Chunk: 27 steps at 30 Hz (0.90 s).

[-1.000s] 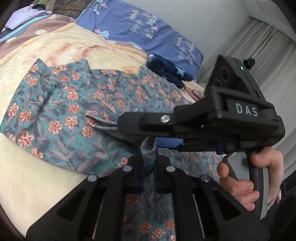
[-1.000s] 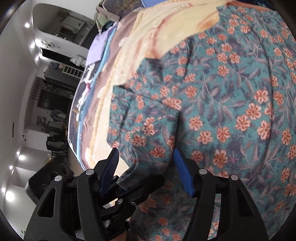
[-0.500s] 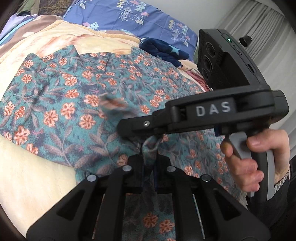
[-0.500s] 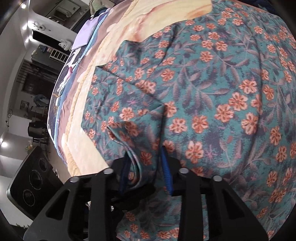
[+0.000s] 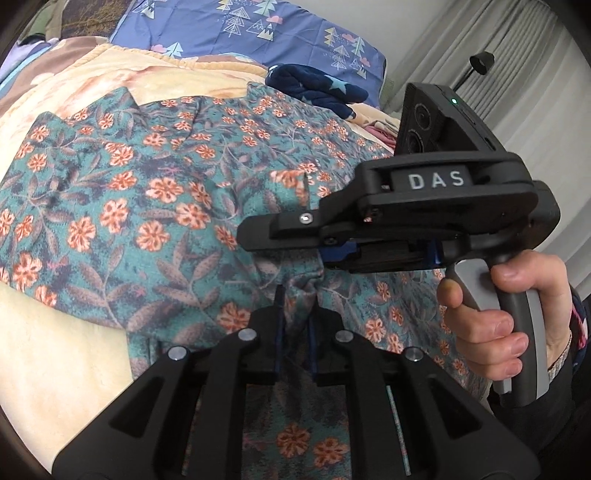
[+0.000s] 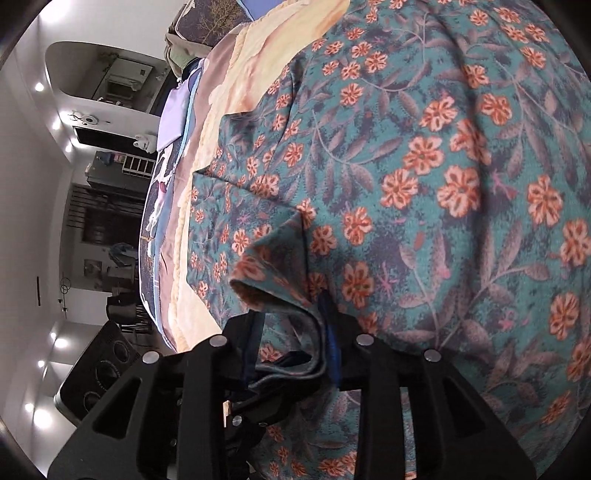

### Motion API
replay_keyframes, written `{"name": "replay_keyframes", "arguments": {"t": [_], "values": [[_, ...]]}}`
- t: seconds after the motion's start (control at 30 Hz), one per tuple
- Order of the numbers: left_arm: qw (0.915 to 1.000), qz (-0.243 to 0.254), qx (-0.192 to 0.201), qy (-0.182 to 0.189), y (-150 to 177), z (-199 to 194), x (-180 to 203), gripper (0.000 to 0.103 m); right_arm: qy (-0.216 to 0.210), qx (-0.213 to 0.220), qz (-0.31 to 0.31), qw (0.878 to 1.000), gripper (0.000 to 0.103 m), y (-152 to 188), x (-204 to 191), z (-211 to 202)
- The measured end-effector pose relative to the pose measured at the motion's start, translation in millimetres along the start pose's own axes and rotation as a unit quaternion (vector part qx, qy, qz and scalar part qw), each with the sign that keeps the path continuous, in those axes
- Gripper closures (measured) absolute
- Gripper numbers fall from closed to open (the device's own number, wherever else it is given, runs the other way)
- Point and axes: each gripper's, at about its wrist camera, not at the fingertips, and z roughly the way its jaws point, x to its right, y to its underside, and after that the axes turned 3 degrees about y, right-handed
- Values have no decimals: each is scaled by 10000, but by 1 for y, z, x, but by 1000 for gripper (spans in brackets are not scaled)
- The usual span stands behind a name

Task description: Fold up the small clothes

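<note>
A teal garment with orange flowers [image 5: 155, 206] lies spread over a cream blanket [image 5: 55, 369] on a bed. My left gripper [image 5: 295, 306] is shut on a bunched fold of this garment near its near edge. The right gripper [image 5: 266, 240] shows in the left wrist view just above the left one, held by a hand. In the right wrist view the right gripper [image 6: 291, 325] is shut on a folded edge of the garment [image 6: 443, 184], with the cloth curling up between its fingers.
A dark blue star-patterned cloth [image 5: 314, 88] lies beyond the garment, in front of a blue tree-print pillow [image 5: 258, 33]. Curtains [image 5: 535, 92] hang at the right. In the right wrist view the bed edge [image 6: 173, 221] drops off at the left.
The right gripper went from open around the garment's edge to shut on it. Both grippers have lifted the cloth and moved it further over the garment. The left gripper stayed shut.
</note>
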Motion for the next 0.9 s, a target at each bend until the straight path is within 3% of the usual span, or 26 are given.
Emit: {"name": "replay_keyframes", "arguments": {"t": [0.2, 0.23, 0.27, 0.37, 0.43, 0.53, 0.73, 0.9], "values": [[10000, 49, 52, 62, 0, -2, 3, 93, -31, 139, 69, 9999, 73, 3, 0, 3], [9999, 65, 65, 90, 1, -3, 4, 91, -36, 165, 89, 9998, 77, 4, 1, 2], [9999, 67, 69, 121, 2, -4, 4, 89, 31, 200, 86, 9998, 88, 5, 3, 2], [9998, 80, 70, 188, 4, -5, 5, 81, 74, 320, 117, 9994, 99, 7, 9, 0], [9996, 96, 100, 238, 6, -6, 6, 61, 91, 446, 118, 9989, 100, 8, 11, -3], [9994, 185, 228, 180, 8, -10, 11, 52, 109, 636, 113, 9979, 100, 5, 10, -11], [9988, 33, 366, 331, 11, -14, 7, 44, 140, 951, 78, 9953, 100, -8, 6, -30], [9970, -334, 341, 605, 11, -13, -5, 43, 216, 1192, 152, 9925, 100, -22, 13, -51]]}}
